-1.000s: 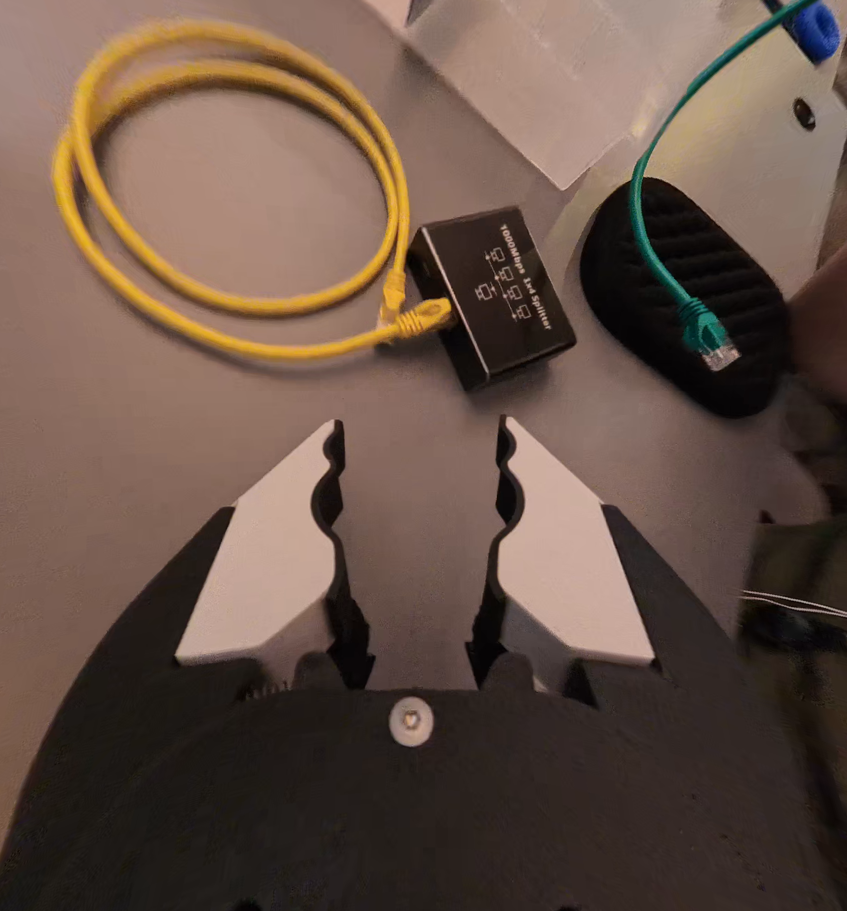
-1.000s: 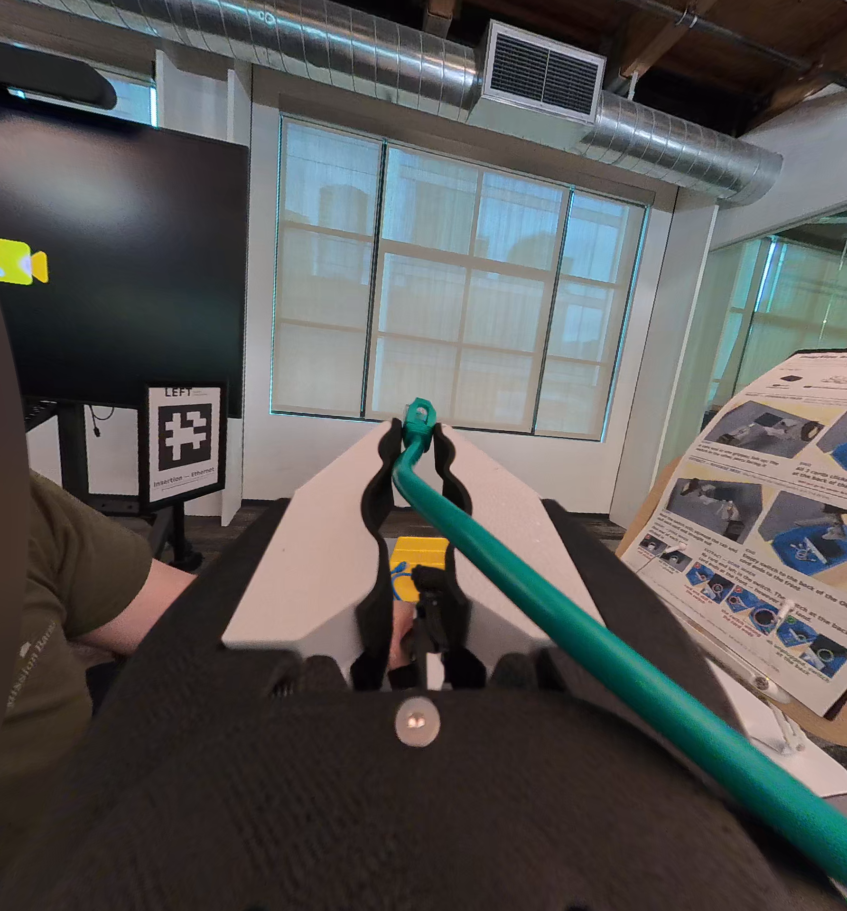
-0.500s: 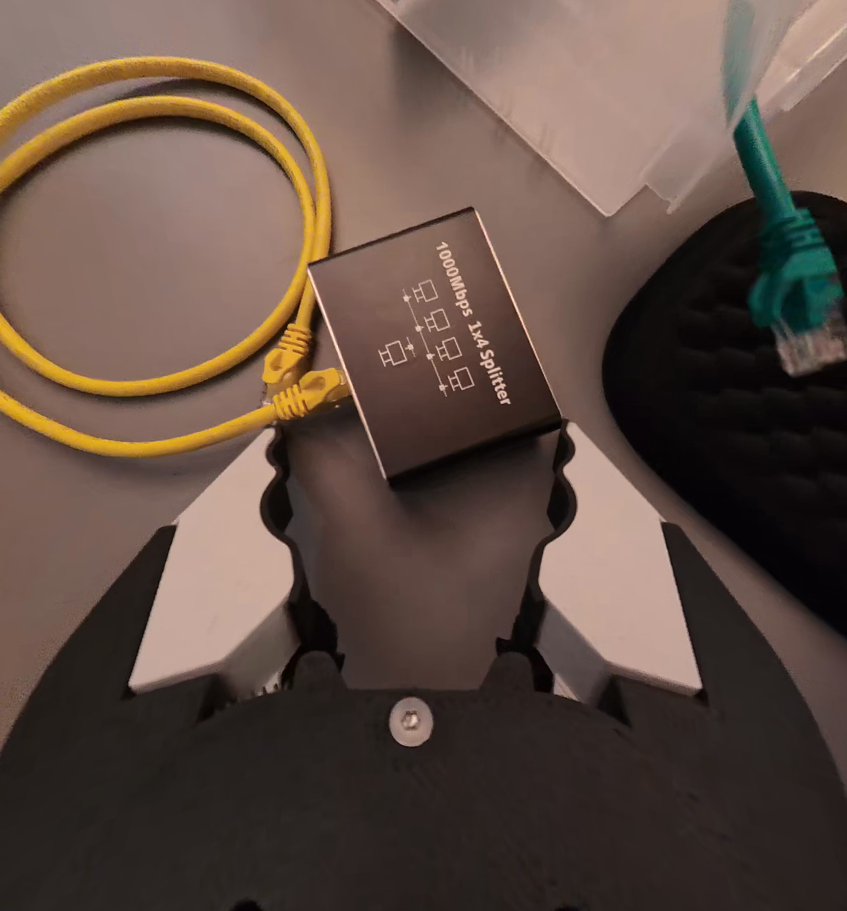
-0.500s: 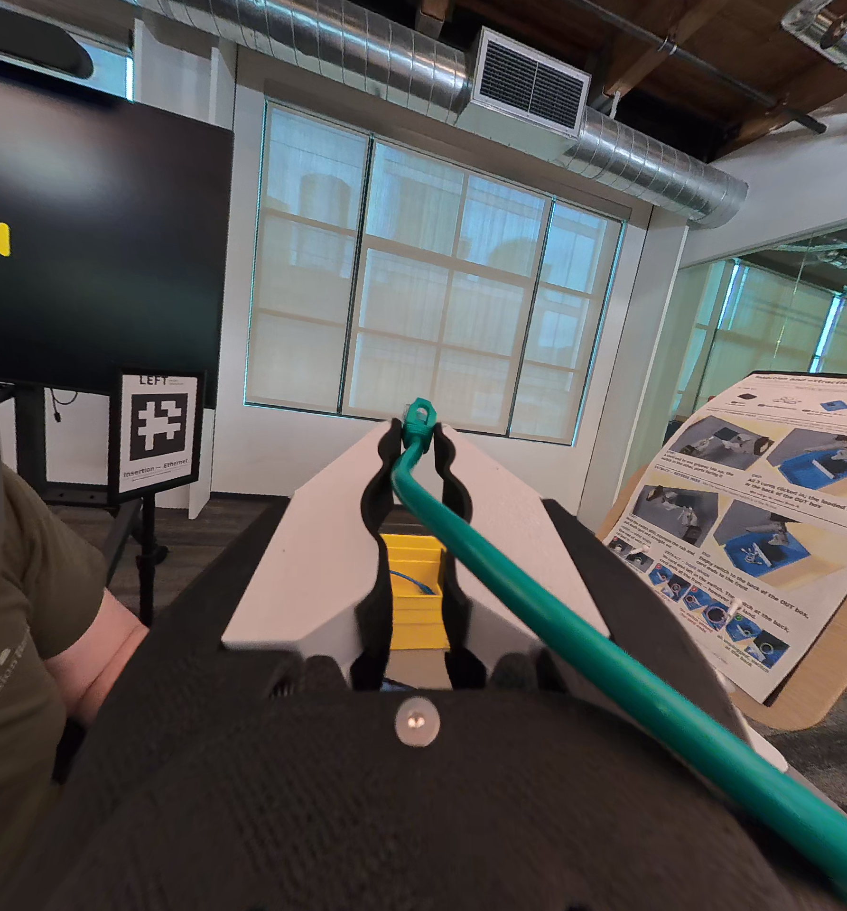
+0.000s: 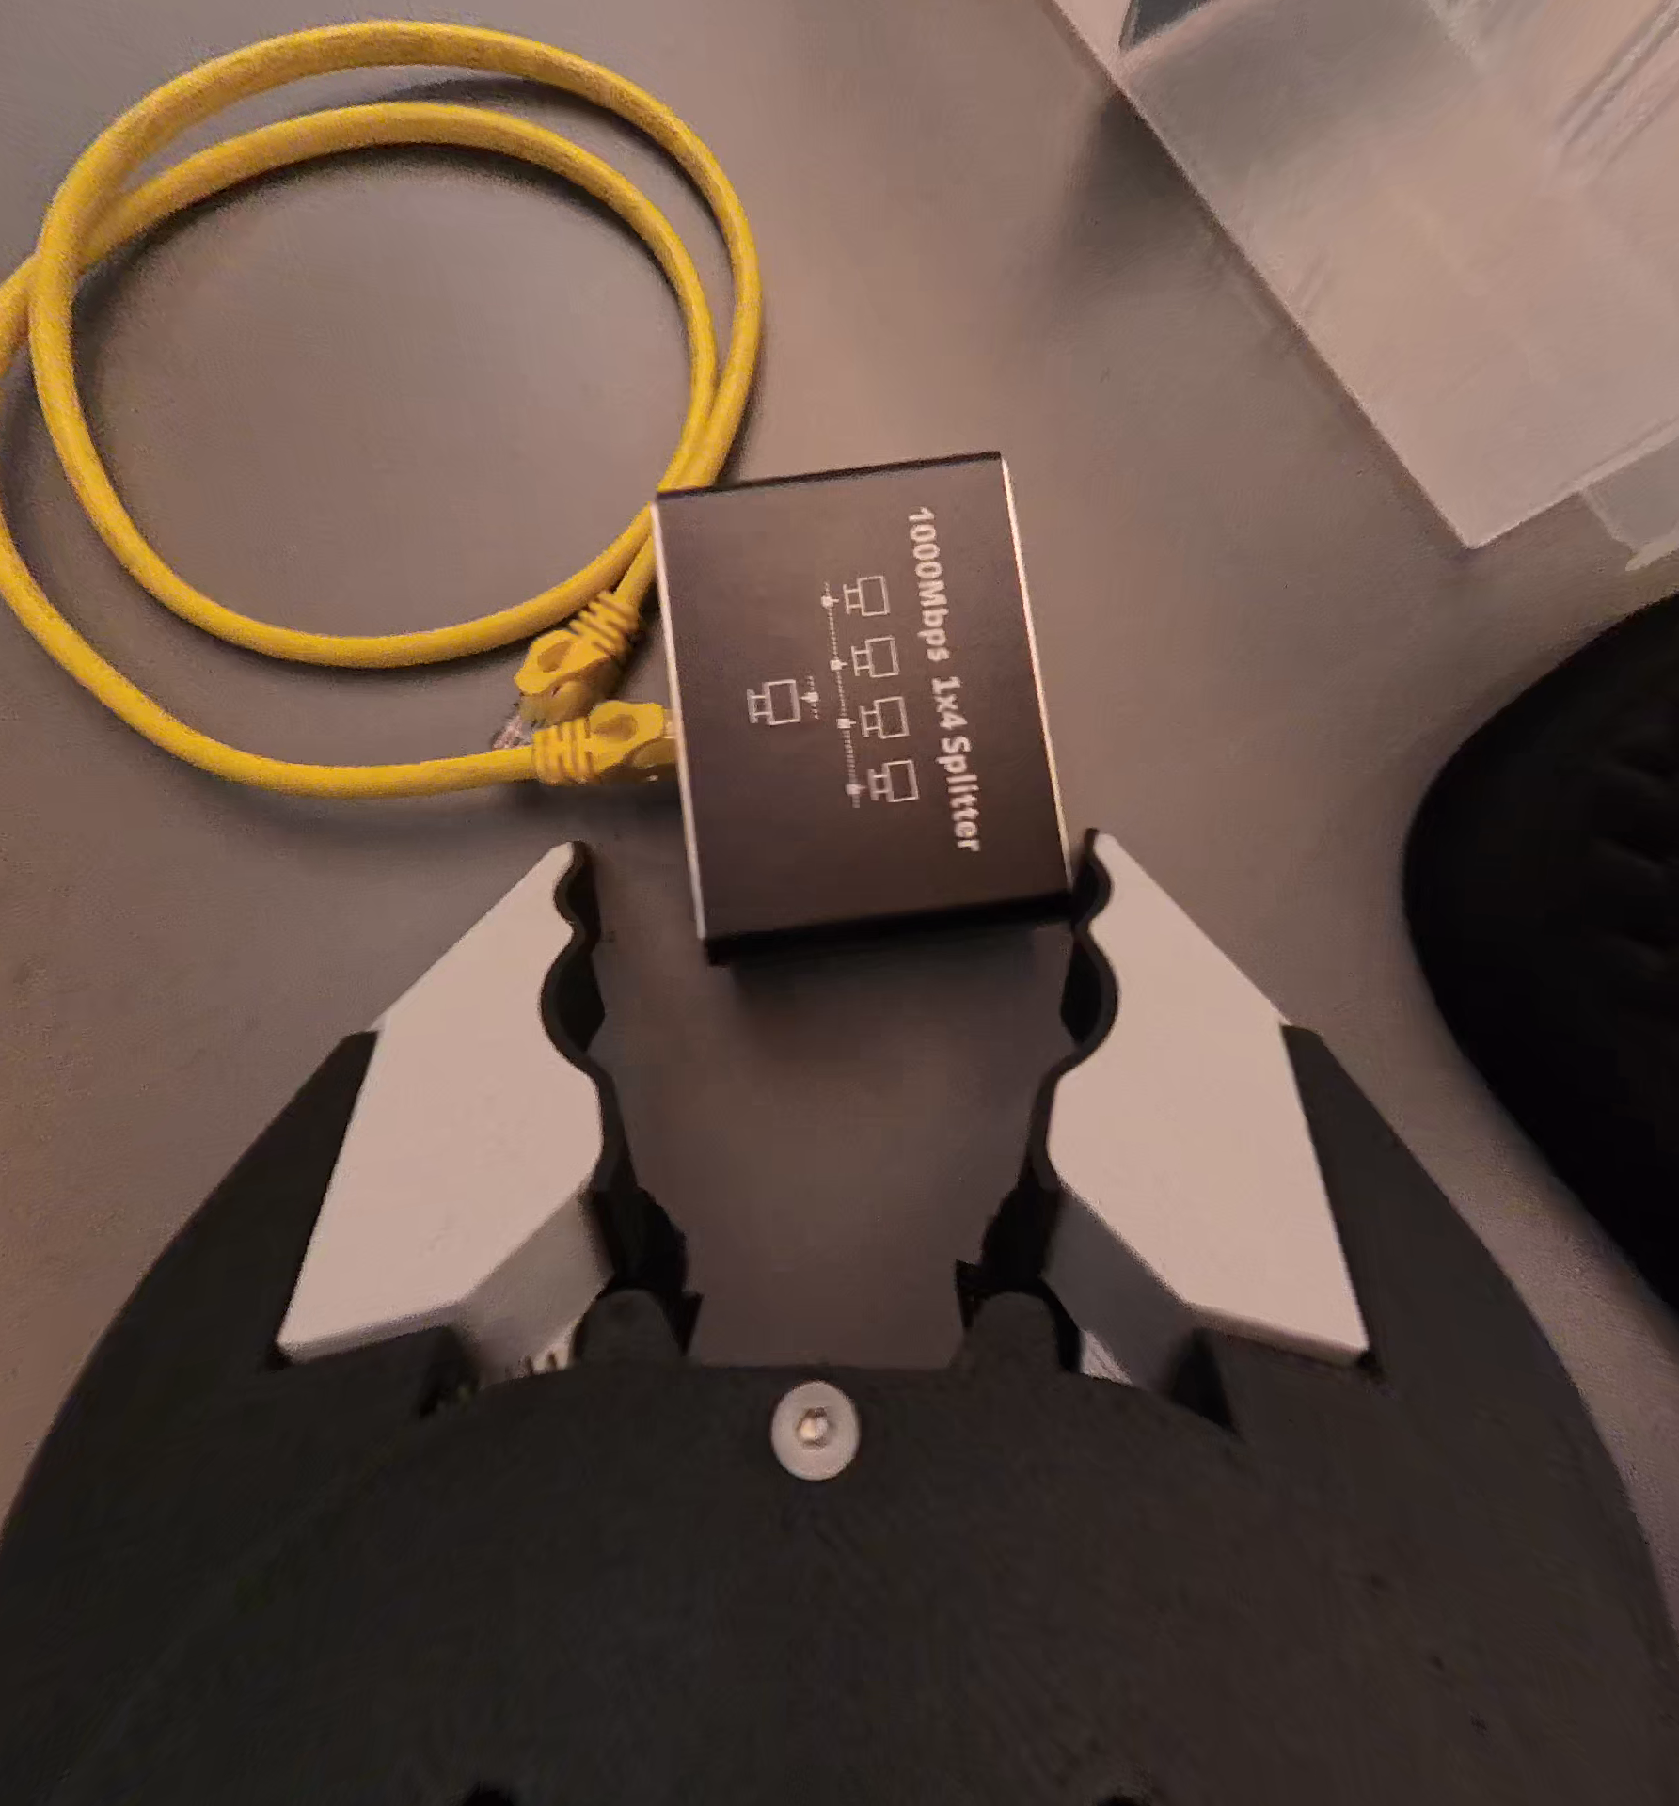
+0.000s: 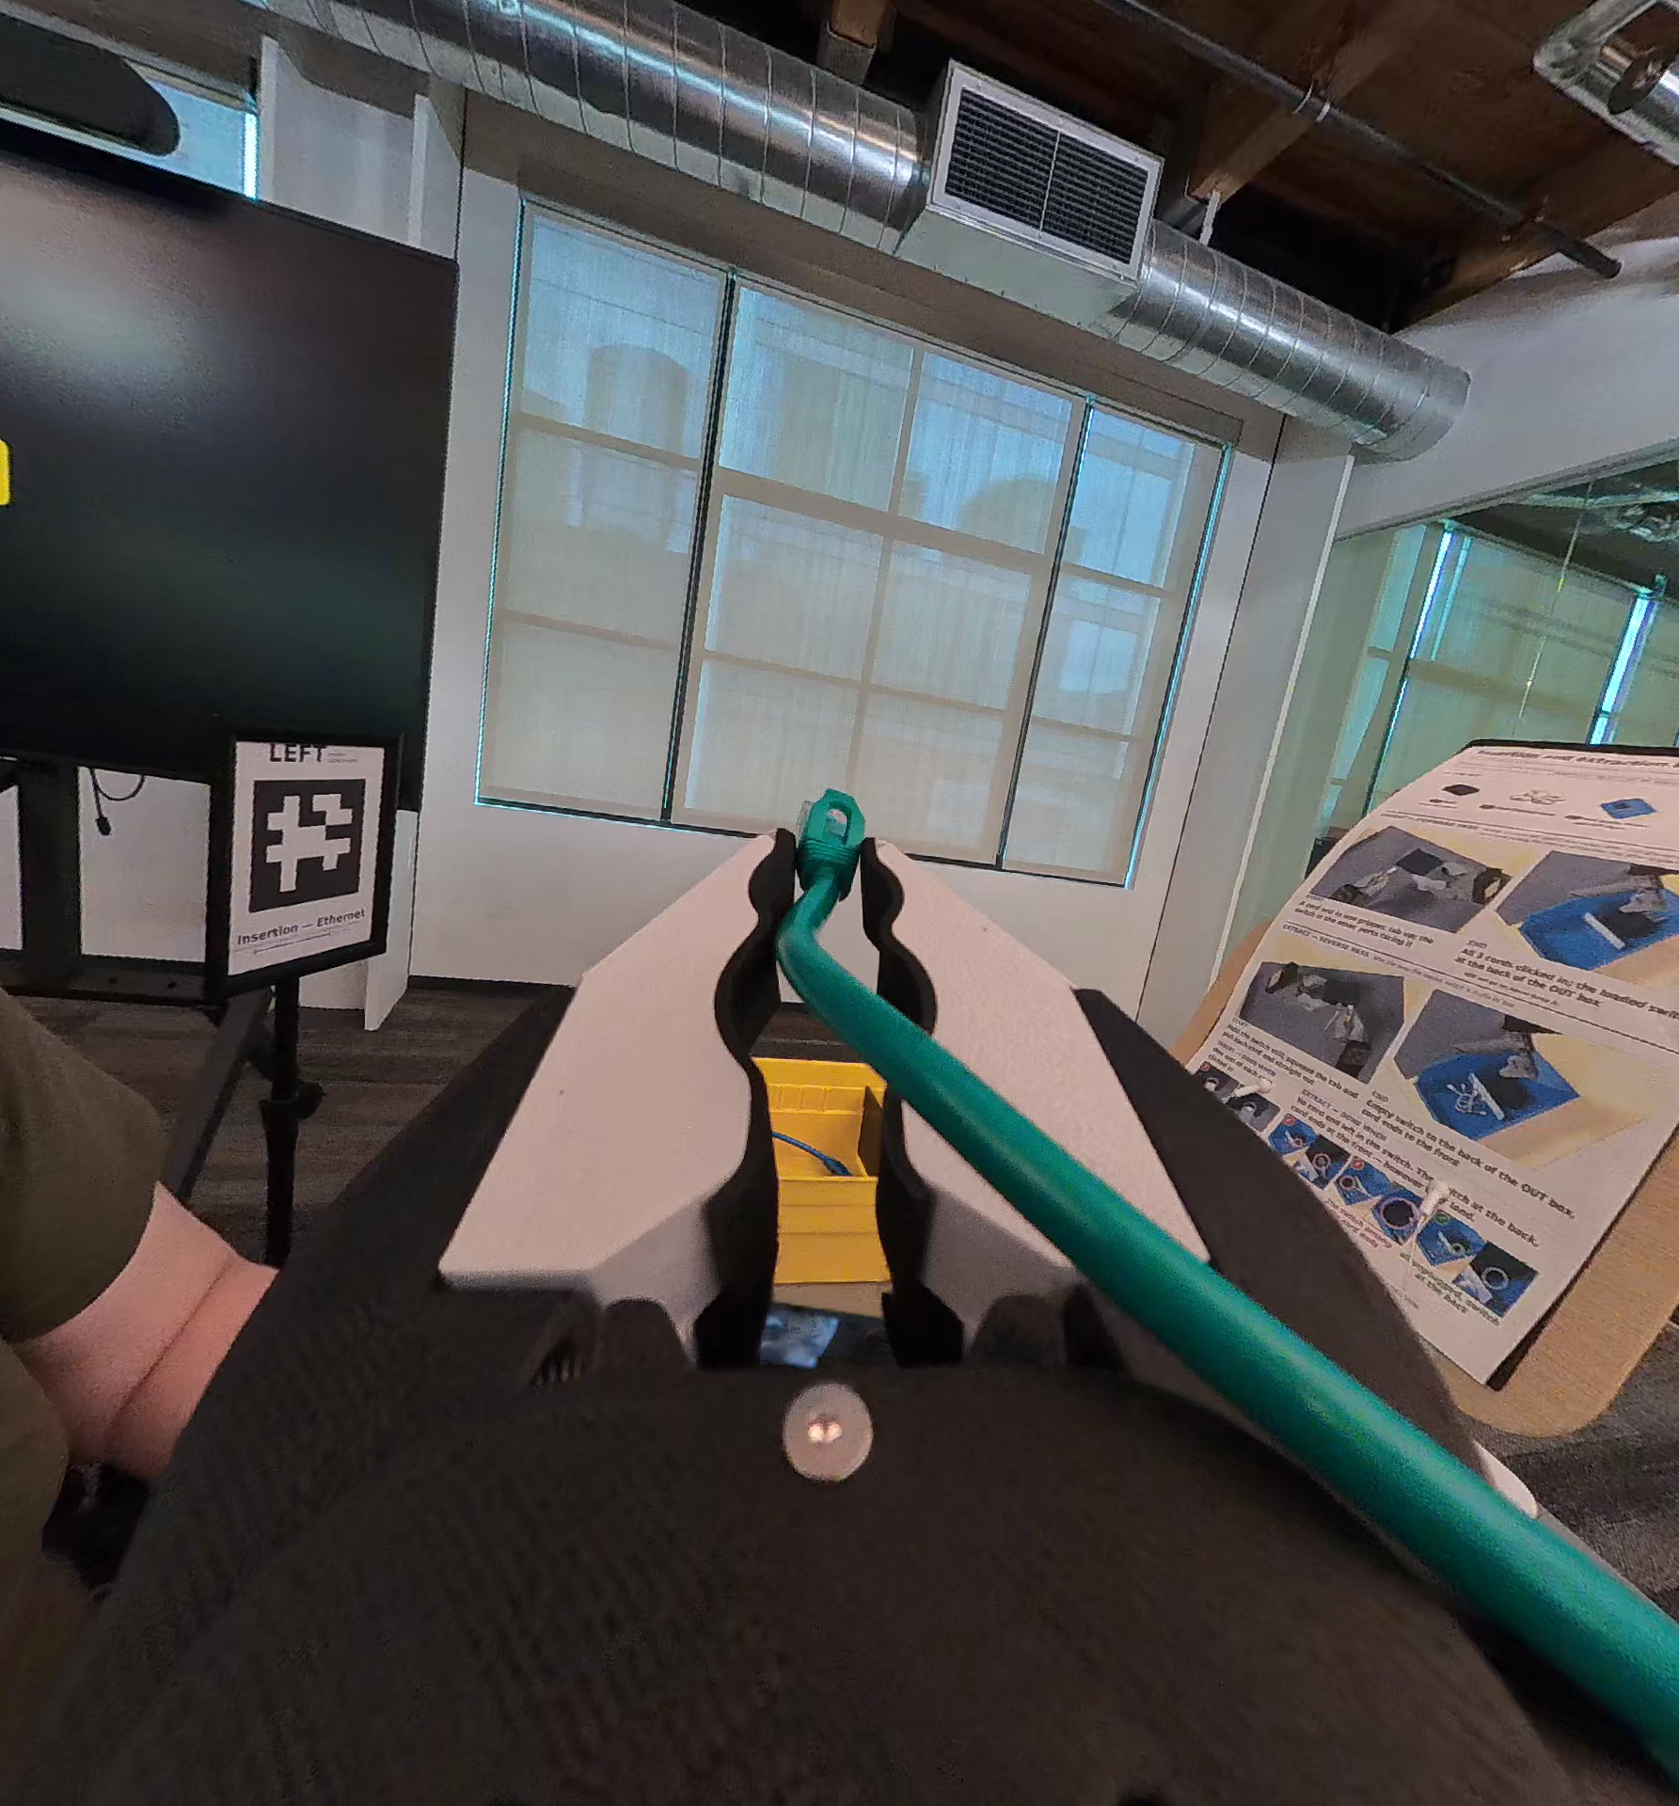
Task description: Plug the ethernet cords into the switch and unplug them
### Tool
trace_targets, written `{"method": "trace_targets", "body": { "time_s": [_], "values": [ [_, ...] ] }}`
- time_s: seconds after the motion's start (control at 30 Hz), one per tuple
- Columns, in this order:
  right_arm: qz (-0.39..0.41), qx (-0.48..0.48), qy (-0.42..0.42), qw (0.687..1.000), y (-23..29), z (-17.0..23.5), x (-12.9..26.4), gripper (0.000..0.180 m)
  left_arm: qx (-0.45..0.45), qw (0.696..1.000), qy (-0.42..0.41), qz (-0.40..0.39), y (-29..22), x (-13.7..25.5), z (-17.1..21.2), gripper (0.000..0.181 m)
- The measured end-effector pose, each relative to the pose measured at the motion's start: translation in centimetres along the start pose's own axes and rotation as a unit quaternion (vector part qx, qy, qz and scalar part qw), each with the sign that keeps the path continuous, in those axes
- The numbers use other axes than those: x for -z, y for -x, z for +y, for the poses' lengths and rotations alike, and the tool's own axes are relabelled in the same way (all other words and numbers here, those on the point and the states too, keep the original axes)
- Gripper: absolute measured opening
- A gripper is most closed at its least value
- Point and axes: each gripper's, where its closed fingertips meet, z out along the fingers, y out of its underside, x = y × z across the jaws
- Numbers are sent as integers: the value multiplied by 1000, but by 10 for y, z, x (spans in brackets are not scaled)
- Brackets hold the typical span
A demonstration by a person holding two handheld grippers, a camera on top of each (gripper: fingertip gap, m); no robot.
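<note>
In the left wrist view a small black switch box (image 5: pixel 864 704) lies flat on the grey table (image 5: pixel 376 410). A coiled yellow ethernet cord (image 5: pixel 346 410) lies to its left, with one plug (image 5: pixel 610 748) against the box's left side and the other plug (image 5: pixel 576 660) loose beside it. My left gripper (image 5: pixel 830 860) is open, its fingertips on either side of the box's near end, the right one at the box's corner. In the right wrist view my right gripper (image 6: pixel 820 855) is shut on the green ethernet cord (image 6: pixel 1158 1261) just behind its plug (image 6: pixel 827 831), held up in the air.
A clear plastic sheet (image 5: pixel 1461 225) lies at the far right of the table and a black ribbed pad (image 5: pixel 1597 958) at the right. The right wrist view shows a yellow bin (image 6: pixel 816 1163), an instruction board (image 6: pixel 1480 1055), a tag sign on a stand (image 6: pixel 303 850) and a person's arm (image 6: pixel 141 1349). My hands' fingertips stand some 40 cm from each other.
My left gripper moved forward and opened wider, so the switch box now sits between its fingertips. The green plug has left the left wrist view. My right gripper swung slightly, still holding the green cord.
</note>
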Motion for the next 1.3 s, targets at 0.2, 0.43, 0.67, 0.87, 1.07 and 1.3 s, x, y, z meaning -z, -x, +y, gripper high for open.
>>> {"method": "trace_targets", "body": {
  "time_s": [0.2, 0.43, 0.67, 0.87, 1.07, 1.3],
  "values": [
    [7, 4, -3, 1000, -1, -3, 5, 12, -45, 999, 19, 13, -1, -2, -2, 76],
    [10, 9, 3, 1000, -1, -1, 3, 12, -57, 998, 17, 31, 0, -5, -7, 75],
    [29, 18, 34, 999, -9, 13, -3, 12, 73, 984, -36, 160, 14, 9, -28, 74],
    [38, -5, 72, 997, -24, 42, -18, 12, 244, 888, -137, 364, 31, 50, -65, 74],
    [85, -32, 157, 983, -56, 99, -35, 12, 334, 748, -244, 519, 59, 105, -104, 74],
    [131, 37, 190, 972, -75, 126, -44, 11, 257, 730, -321, 546, 56, 153, -159, 74]
  ]
}}
